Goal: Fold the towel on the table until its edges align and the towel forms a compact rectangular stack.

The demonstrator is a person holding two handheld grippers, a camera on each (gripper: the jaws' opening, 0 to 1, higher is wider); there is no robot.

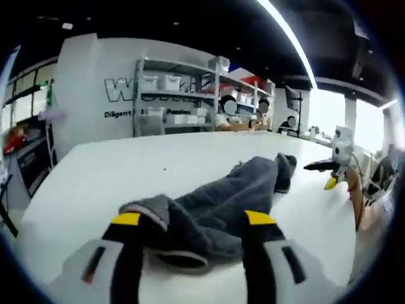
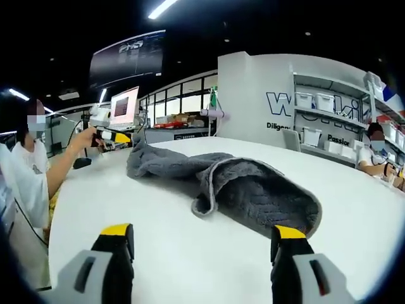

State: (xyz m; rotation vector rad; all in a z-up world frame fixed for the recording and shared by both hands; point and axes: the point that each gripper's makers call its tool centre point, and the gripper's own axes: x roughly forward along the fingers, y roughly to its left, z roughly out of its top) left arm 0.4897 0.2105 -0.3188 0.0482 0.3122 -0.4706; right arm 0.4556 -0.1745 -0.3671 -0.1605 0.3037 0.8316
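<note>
Towel (image 1: 221, 202) lies crumpled in a long ridge on the white table (image 1: 95, 183), not folded at all. Grey terry, looks thick and limp: light, soft, no stiffness, should drape and sag wherever it isn't supported. My guess is it grips fine on the pads but drags on the table and bunches if pushed.

Left gripper (image 1: 193, 218): jaws spread wide, nothing between them, hanging just short of the towel's near end, where a rolled lip curls under. Right gripper (image 2: 202, 231): also released, jaws apart and empty, just short of the towel's opposite end, where the cloth humps into a rounded fold. In the left gripper view the right gripper (image 1: 326, 174) shows beyond the towel's far end; in the right gripper view the person's hand (image 2: 85, 139) holds the left one past the other end.

Judgement: fold not started. It needs spreading flat first. Best hold is a true corner or hem at each end, pinching a single layer, not the rolled hump. Corners are buried in the bunching, so I can't tell where they sit.
</note>
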